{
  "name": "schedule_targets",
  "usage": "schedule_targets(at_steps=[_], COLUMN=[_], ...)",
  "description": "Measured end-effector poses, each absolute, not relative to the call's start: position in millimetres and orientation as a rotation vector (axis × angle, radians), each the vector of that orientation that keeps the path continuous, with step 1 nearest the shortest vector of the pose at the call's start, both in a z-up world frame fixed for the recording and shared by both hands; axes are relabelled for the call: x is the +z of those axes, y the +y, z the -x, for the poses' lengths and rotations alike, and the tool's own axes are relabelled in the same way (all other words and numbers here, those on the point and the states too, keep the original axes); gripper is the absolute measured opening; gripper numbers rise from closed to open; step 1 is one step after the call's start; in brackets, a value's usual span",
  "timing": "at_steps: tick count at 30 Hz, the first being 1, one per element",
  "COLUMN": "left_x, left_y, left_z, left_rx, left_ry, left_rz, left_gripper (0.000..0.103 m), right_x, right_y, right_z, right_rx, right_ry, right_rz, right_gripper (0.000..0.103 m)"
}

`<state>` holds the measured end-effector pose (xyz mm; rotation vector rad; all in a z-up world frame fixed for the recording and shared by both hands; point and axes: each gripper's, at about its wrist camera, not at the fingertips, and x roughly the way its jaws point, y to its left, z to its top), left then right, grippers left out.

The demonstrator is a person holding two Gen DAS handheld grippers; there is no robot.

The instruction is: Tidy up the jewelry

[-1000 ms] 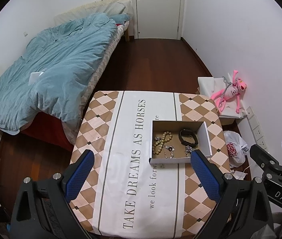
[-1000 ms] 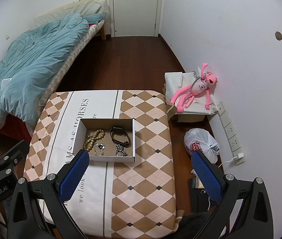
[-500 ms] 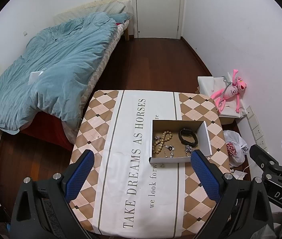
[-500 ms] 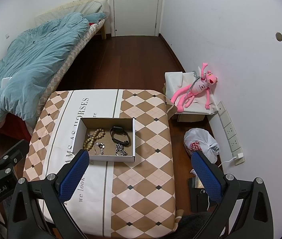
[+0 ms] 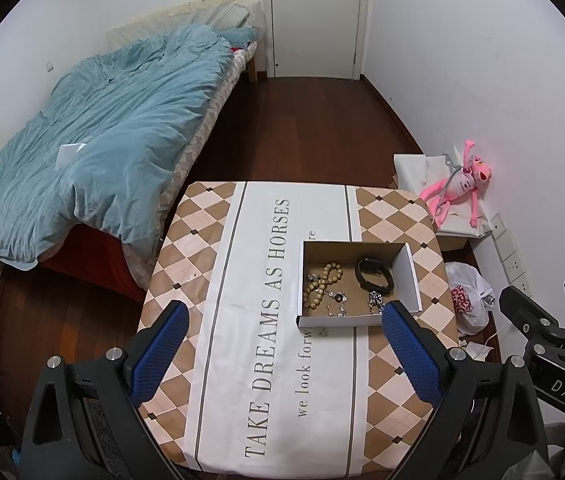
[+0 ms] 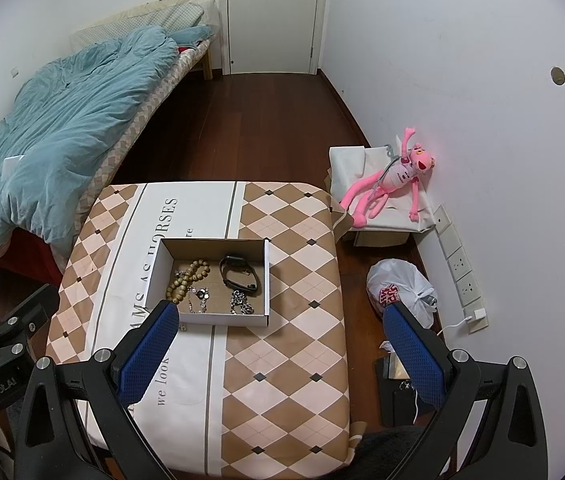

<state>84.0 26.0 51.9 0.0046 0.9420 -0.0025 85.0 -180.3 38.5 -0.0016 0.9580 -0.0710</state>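
Tabletop [image 5: 242, 360] carries one box [image 5: 412, 272] holding four jewelry pieces; both grippers' fingers [image 5: 410, 354] [image 6: 414, 354] spread, empty

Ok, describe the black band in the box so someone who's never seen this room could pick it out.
Find the checkered brown tablecloth, then the open white cardboard box on it. The black looped wristband lies in the box's far right part, the only black item, beside tan wooden beads and behind a silver chain.

Each hand-held gripper, left [image 5: 284, 354] and right [image 6: 278, 354], has a black frame, silver screws and textured blue finger pads [image 5: 160, 350]. White lettering marks their bodies.
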Motion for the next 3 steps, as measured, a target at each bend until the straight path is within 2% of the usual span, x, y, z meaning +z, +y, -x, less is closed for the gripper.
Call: schedule_targets(at_steps=[3], left_x=[53.6], left_y=[25.0], left_z=[-81.4], left_rx=[-0.004], left_ry=[0.933], left_rz=[-0.006], left_gripper=[0.099], right_x=[40.5], right_y=[-182.3], right_z=[-85.3], right_rx=[-0.071], right_ry=[0.957], right_rz=[0.002], right_gripper=[0.103])
